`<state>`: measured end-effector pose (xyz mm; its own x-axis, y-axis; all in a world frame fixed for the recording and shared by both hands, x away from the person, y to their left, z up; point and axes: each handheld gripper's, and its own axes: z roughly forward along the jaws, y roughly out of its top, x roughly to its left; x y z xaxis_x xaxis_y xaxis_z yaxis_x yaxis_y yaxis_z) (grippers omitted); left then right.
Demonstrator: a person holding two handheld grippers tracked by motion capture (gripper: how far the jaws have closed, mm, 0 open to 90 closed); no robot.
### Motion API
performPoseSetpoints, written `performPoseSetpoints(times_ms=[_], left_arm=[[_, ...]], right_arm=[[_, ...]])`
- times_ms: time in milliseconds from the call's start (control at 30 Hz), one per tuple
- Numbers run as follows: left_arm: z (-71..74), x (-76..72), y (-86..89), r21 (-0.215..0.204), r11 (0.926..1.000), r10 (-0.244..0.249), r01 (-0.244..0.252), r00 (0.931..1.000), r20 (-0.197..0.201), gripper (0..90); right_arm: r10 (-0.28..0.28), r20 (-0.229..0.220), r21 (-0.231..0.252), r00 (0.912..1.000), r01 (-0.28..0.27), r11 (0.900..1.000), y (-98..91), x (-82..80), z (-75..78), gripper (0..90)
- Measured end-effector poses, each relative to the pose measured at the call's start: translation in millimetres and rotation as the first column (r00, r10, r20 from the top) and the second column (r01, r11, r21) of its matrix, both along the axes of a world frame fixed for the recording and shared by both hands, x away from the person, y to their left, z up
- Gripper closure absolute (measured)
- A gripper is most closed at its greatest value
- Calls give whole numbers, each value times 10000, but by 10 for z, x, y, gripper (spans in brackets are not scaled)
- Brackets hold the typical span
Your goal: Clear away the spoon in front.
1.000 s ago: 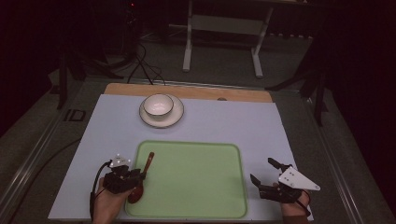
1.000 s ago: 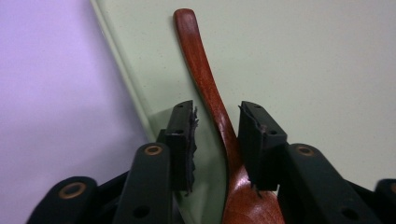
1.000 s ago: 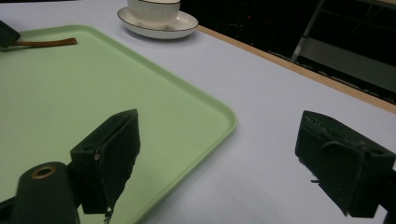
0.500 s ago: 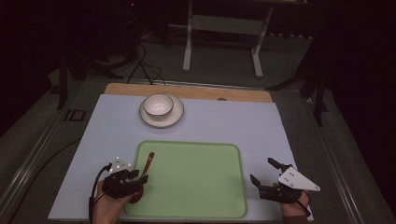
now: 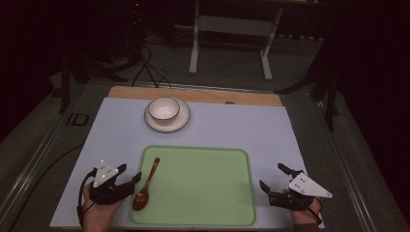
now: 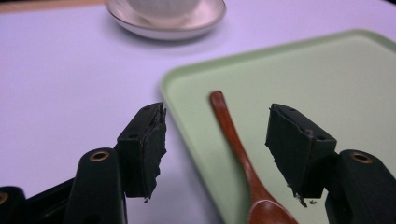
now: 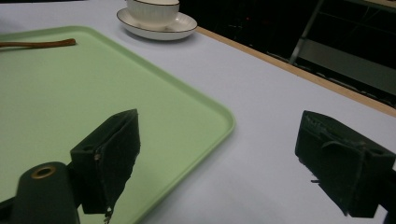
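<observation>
A pale lilac mat covers the table, and a strip of bare wood shows along its far edge. On the mat lies a light green tray with round corners. A brown wooden spoon lies flat in the tray, close to its left rim, with its bowl end toward the person. In the left gripper view the spoon sits on the tray floor below the gap of the jaws, and nothing presses on it.

The left gripper is just beside the tray's left edge. Its jaws have just been opening, and they stand wide apart now, letting go of the spoon. The right gripper rests at the tray's right side, on the mat. Its jaws are spread wide too, with nothing between them.

Far back on the mat sits a white bowl on a white plate.

The room around the table is very dark. A pale metal frame stands behind it, and some black cables seem to lie on the floor.
</observation>
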<state>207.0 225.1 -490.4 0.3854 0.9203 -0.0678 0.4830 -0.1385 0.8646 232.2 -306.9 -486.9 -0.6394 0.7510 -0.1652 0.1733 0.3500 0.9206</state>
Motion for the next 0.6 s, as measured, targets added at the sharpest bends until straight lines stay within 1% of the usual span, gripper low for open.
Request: performPoseSetpoints(times_ms=[33,67,100,233,267,300,433,467,500,600], left_arm=[[9,-17,27,-28,10000,64,-63,9999,89,381],[9,-17,27,-28,10000,64,-63,9999,89,379],[29,-58,100,-134,9996,268,-264,9991,338,379],[53,-129,245,-454,9974,586,-553,9955,751,371],[53,-129,245,-454,9974,586,-553,9955,751,370],[62,-173,324,-591,9954,809,-754,9920,970,370],[73,-237,420,-733,9928,1030,-944,9870,1232,365],[73,-237,420,-733,9928,1030,-944,9870,1232,364],[73,-261,462,-770,9916,1130,-1035,9849,1313,364],[71,-289,514,-774,9901,1270,-1169,9815,1431,361]], right_arm=[[1,7,9,10000,-1,10000,-4,1,2,137],[1,7,9,10000,-1,10000,-4,1,2,137],[-8,14,32,10000,8,10000,-7,2,3,136],[-109,11,99,9999,108,9999,-38,8,10,137],[-109,11,99,9999,108,9999,-38,8,10,137],[-138,20,111,9999,138,9998,-46,10,11,136],[-257,29,203,9997,256,9995,-79,20,16,136],[-257,29,203,9997,256,9995,-79,20,16,136],[-270,40,227,9996,269,9994,-84,22,17,136],[-318,35,324,9995,317,9990,-106,30,21,136]])
